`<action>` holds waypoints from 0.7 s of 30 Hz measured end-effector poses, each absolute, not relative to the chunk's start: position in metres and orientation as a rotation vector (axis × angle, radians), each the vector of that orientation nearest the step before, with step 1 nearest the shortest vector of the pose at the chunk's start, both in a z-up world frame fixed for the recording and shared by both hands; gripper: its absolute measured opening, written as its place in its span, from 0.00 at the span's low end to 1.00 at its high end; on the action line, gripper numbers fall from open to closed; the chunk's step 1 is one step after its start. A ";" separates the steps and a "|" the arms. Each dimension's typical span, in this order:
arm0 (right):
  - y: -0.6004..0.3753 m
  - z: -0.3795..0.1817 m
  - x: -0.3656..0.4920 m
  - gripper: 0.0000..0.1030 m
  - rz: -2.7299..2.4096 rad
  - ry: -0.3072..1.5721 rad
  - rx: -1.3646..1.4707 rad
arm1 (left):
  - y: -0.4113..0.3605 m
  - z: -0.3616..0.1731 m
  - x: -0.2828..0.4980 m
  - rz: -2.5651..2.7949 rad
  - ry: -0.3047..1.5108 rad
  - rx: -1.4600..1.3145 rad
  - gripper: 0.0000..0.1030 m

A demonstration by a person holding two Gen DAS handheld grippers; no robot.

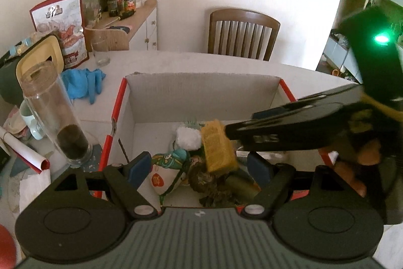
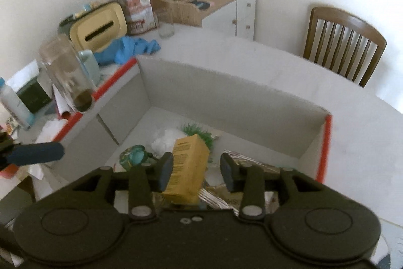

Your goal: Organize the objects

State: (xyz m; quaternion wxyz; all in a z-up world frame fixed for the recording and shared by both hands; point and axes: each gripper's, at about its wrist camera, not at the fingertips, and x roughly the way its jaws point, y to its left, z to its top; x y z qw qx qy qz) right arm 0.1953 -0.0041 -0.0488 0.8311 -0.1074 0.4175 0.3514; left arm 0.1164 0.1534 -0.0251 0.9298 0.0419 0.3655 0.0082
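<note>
A white cardboard box with red edges (image 1: 201, 92) (image 2: 226, 92) stands on the table. Inside lie a yellow carton (image 1: 218, 150) (image 2: 187, 168), a white fluffy ball (image 1: 187, 138), a green patterned pouch (image 1: 168, 168) (image 2: 133, 155), a green tuft (image 2: 199, 132) and foil packets (image 2: 252, 163). My left gripper (image 1: 201, 168) is open above the box's near side, empty. My right gripper (image 2: 196, 173) is open over the box; the yellow carton sits between its fingers, tilted, touching only the left pad. The right gripper's body (image 1: 302, 127) shows in the left wrist view.
A tall glass tumbler (image 1: 55, 117) (image 2: 65, 75) stands left of the box. Blue gloves (image 1: 83, 82), a yellow-lidded container (image 2: 98, 27), a snack bag (image 1: 63, 24), a small glass (image 1: 100, 52) and a mug (image 2: 88, 64) lie left. A wooden chair (image 1: 241, 34) is behind.
</note>
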 end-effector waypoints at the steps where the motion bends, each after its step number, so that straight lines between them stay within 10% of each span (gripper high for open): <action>1: -0.009 -0.045 0.194 0.40 0.747 0.882 -0.217 | 0.153 -0.024 0.116 0.016 0.745 0.086 0.81; 21: -0.086 0.009 0.134 0.54 0.719 0.711 -0.091 | 0.142 0.002 0.094 0.019 0.674 0.122 0.81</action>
